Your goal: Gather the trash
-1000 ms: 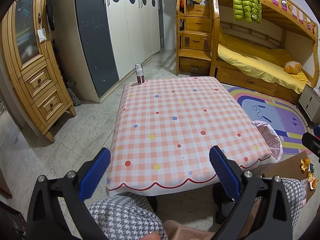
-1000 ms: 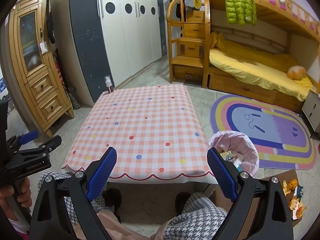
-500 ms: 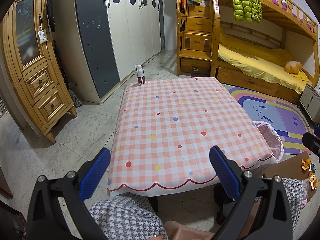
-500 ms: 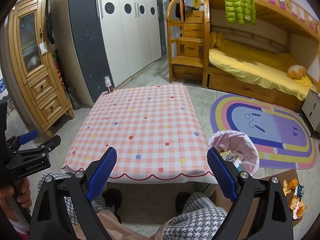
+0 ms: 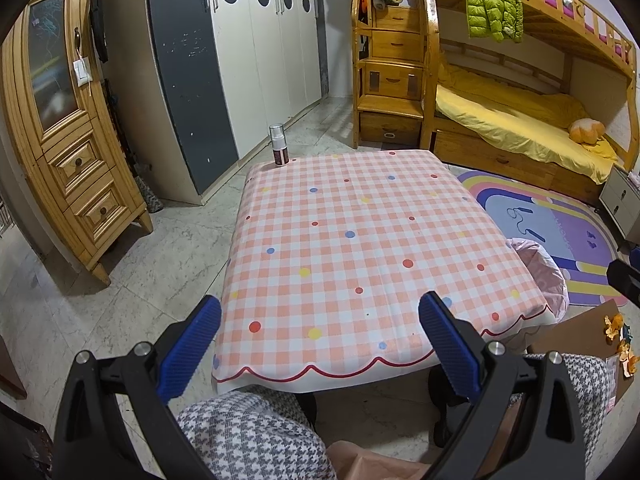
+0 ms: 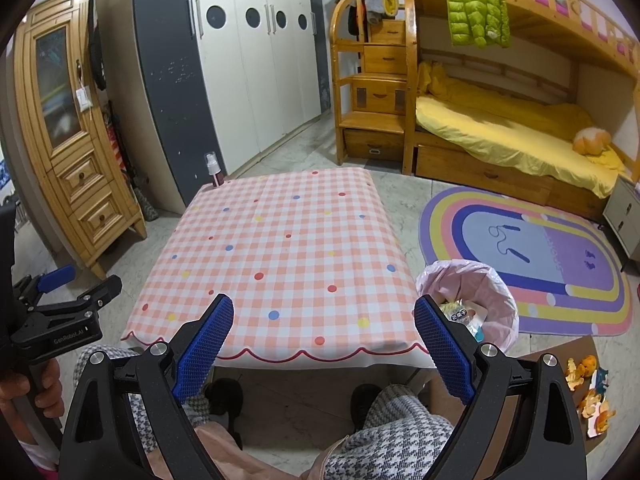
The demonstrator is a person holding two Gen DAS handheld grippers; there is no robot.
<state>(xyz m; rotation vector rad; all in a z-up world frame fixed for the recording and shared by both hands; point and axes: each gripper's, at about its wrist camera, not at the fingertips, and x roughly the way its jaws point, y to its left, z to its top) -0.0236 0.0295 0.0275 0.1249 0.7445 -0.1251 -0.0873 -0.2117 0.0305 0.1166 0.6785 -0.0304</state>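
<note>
My left gripper (image 5: pixel 320 320) is open and empty, held above the near edge of the table (image 5: pixel 360 240) with its pink checked cloth. My right gripper (image 6: pixel 324 320) is also open and empty over the near edge of the same table (image 6: pixel 288 248). A pink-lined trash bin (image 6: pixel 468 300) stands on the floor at the table's right side, with wrappers (image 6: pixel 464 316) inside; it also shows in the left wrist view (image 5: pixel 540 272). Orange peel scraps (image 6: pixel 592 396) lie on a cardboard piece on the floor at the right. The left gripper also shows in the right wrist view (image 6: pixel 64 300).
A small spray bottle (image 5: pixel 278 152) stands on the table's far left corner. A wooden cabinet (image 5: pixel 68 140) and a wardrobe (image 5: pixel 240 52) stand at the left, a bunk bed (image 5: pixel 520 120) at the back right, a rainbow rug (image 6: pixel 540 256) on the floor. The person's knees are under the grippers.
</note>
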